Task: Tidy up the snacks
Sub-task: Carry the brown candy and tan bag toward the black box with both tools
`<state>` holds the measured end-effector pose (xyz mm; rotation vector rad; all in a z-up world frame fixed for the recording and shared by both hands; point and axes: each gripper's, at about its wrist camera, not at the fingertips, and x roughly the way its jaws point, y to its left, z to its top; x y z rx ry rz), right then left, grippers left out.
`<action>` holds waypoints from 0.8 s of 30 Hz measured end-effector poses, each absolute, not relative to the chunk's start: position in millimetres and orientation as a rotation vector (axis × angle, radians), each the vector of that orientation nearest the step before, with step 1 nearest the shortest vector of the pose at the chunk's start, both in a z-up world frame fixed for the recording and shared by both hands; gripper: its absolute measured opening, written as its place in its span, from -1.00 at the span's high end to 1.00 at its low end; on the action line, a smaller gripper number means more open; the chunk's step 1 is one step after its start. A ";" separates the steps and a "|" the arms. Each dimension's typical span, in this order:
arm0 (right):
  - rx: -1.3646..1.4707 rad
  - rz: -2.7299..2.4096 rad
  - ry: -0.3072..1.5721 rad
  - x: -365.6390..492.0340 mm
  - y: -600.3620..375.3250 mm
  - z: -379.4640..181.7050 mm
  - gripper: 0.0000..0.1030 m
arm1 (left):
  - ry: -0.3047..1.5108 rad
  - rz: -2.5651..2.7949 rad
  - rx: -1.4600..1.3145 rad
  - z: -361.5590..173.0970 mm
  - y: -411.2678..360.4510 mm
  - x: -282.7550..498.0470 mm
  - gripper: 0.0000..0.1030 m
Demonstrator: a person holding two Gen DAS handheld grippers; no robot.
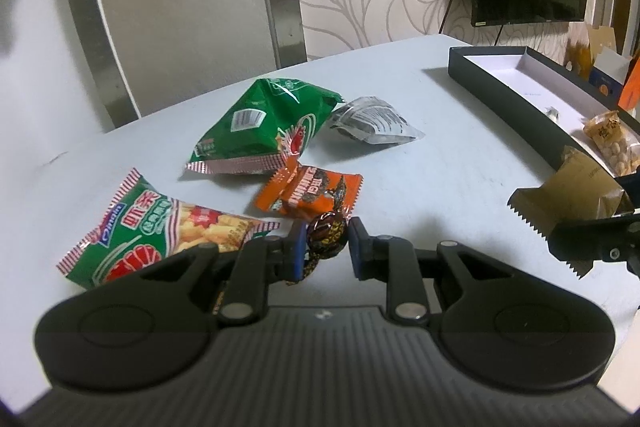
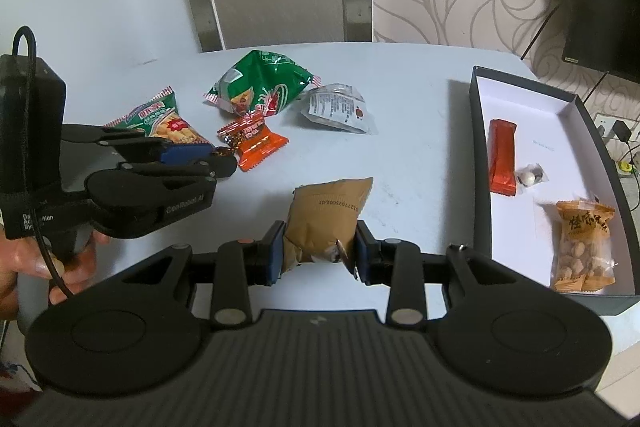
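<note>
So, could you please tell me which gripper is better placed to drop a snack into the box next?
Right gripper: it grips the brown packet beside the box.

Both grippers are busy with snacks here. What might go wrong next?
The right gripper pinches the brown packet only at its lower end, so it may sag or slip before reaching the box. The left gripper straddles the round candy with a gap on one side; closing could nudge it away.

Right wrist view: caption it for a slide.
Right gripper clamps a tan packet beside the snack box.
</note>
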<state>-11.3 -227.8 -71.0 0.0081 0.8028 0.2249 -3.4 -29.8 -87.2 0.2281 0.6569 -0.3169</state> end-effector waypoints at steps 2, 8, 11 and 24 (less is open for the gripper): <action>0.012 0.229 0.803 -12.2 -227.6 -70.0 0.22 | 0.658 -0.317 0.221 -85.7 -28.3 -3.7 0.51; 0.019 0.237 0.791 -14.4 -227.8 -65.9 0.22 | 0.645 -0.319 0.217 -79.1 -29.4 -1.9 0.51; 0.022 0.238 0.781 -15.8 -228.3 -62.7 0.22 | 0.641 -0.324 0.218 -76.3 -31.6 0.4 0.51; 0.037 0.230 0.763 -20.1 -240.0 -55.2 0.22 | 0.630 -0.353 0.237 -70.4 -50.8 8.4 0.51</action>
